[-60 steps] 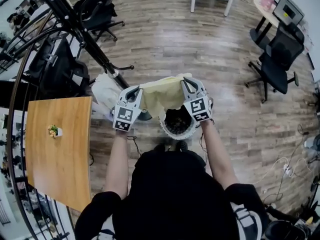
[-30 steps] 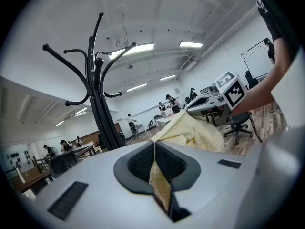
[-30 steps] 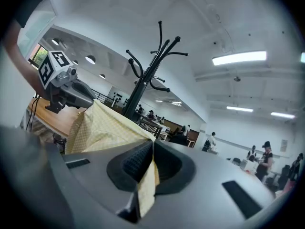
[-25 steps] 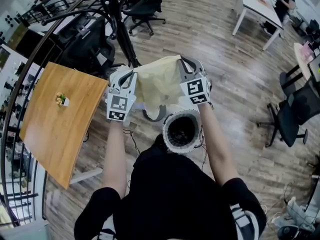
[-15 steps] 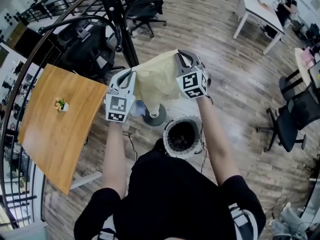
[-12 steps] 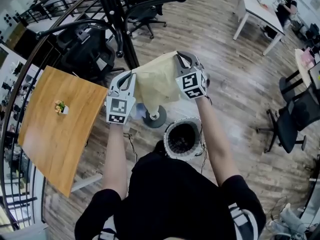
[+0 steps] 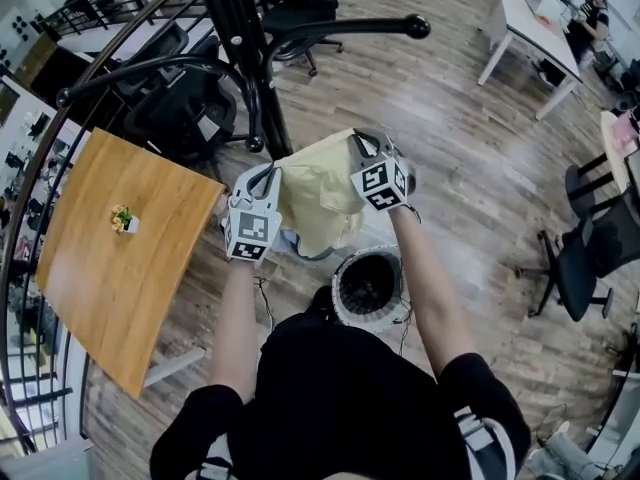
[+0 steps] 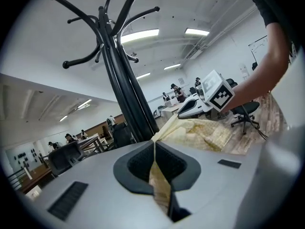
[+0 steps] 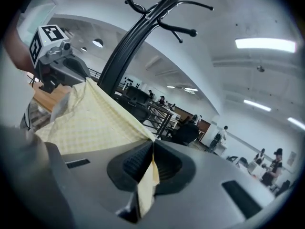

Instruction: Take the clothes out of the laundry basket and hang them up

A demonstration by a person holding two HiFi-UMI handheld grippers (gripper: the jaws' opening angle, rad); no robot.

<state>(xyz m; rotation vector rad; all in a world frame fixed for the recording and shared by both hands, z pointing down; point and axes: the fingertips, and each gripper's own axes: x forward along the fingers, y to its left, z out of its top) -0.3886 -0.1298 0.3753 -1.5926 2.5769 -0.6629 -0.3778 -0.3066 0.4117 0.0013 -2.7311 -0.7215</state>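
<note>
The pale yellow garment [image 7: 320, 193] hung stretched between my two grippers at the centre of the head view, with the laundry basket [image 7: 338, 293] just below it in the frame. It looked light, thin and limp, so I judged it would sag and slip unless held along the top edge. My left gripper [image 7: 265, 175] was pinched tight on one upper corner and my right gripper [image 7: 362, 143] on the other. The black coat stand [image 7: 245, 58] rose at upper left, just beyond the cloth.
</note>
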